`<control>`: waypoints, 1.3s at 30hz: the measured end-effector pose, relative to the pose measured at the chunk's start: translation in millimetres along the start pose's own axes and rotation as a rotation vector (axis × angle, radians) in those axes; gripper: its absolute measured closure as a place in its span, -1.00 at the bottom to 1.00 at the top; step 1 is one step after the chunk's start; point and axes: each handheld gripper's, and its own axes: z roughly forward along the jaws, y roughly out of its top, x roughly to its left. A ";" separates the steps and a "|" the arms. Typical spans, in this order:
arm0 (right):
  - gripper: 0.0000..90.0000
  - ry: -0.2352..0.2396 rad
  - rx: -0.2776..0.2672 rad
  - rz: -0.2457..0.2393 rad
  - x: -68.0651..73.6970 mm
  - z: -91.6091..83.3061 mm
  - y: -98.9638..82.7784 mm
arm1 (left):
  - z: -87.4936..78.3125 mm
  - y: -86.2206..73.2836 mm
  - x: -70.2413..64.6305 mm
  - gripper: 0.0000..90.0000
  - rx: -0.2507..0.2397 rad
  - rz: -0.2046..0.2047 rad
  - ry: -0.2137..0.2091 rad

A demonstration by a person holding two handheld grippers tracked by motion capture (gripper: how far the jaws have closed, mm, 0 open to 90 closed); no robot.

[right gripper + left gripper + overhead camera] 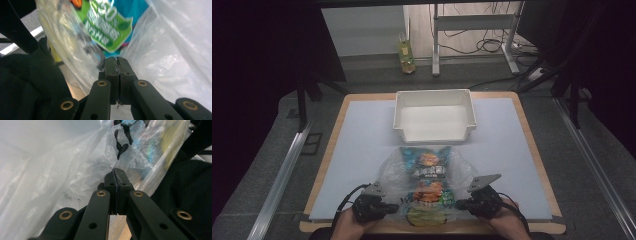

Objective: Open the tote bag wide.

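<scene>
At the near edge of the table: a clear plastic bag [428,175] lies flat with colourful snack packets [428,176] inside, its mouth toward the person.
Left gripper [393,205]: jaws pressed together on the bag's film at its near left corner; in the left gripper view the film [75,170] bunches right at the closed tips.
Right gripper [460,204]: jaws likewise clamped on the film at the near right corner, a green-labelled packet [110,27] just beyond.
Reason for the hold: pinching both corners looks meant to keep the mouth spread and the load level, probably for a lift.
White bin [435,116]: empty, just beyond the bag, the likely destination.
Surface: pale mat [362,140] over a wooden tabletop [337,130], bare apart from bag and bin.
Room: dim; grey floor, desk legs [436,45] with loose cables, a bottle [406,55] standing on the floor beyond.
</scene>
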 end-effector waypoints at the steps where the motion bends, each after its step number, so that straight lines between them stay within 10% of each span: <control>1: 0.93 -0.007 0.009 -0.001 0.5 1.1 -2.1 | 0.6 0.0 -0.5 0.99 0.003 -0.001 -0.001; 18: 0.92 -0.015 -0.068 -0.035 6.3 -20.2 21.3 | -44.2 60.2 -19.9 0.99 -0.142 0.025 0.042; 28: 0.91 0.028 -0.119 -0.038 7.6 -10.6 46.4 | -69.2 51.4 -14.7 0.99 -0.177 -0.020 0.080; 39: 0.91 0.097 -0.081 -0.082 26.3 10.4 51.8 | -34.4 81.7 -13.9 0.98 -0.195 -0.001 0.043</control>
